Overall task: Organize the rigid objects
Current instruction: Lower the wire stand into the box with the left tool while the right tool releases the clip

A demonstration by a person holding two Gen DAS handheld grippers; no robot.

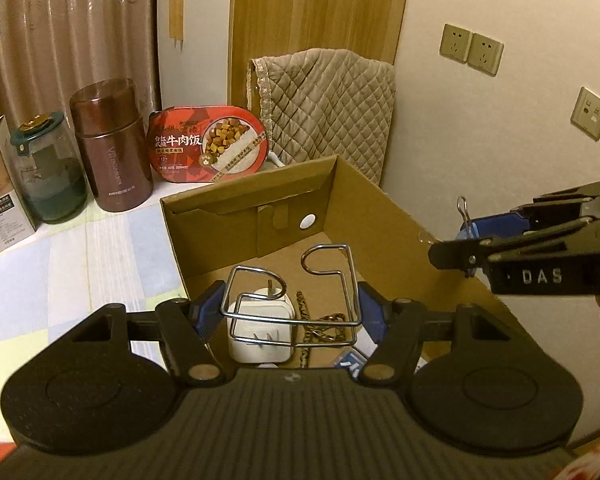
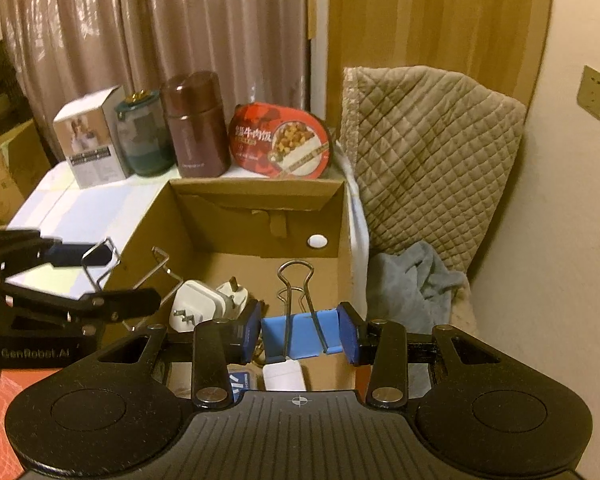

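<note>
**Both claws loaded over the box**

Right now each claw carries something above the open cardboard box point(image 1: 364, 200) on the table point(image 1: 100, 240). The left claw point(image 1: 290, 308) is clenched on a bent wire rack point(image 1: 292, 280), its blue pads pressing the wire frame from either side. The right claw point(image 2: 300, 334) grips a blue binder clip point(image 2: 300, 336) across its body, the wire handles sticking up and away from the camera. Inside the box already lie a white charger plug point(image 1: 258, 334), a second plug point(image 2: 234, 294) and what looks like a braided cord or chain point(image 1: 320, 320), though the light is too dim to be sure.

Risks, as I judge them:
- The rack is springy and held on thin wire, so it could twist or slip in the pads if tilted.
- Its open hooks could snag the cord or the box's near wall on the way down.
- The two claws hang close together over one box; lowering both at once invites a collision.
- The clip is pinched on smooth sides and may pop out if squeezed unevenly.

The flask point(image 1: 114, 148), jar point(image 1: 50, 172) and meal tray point(image 1: 210, 144) behind the box stand well clear.
</note>
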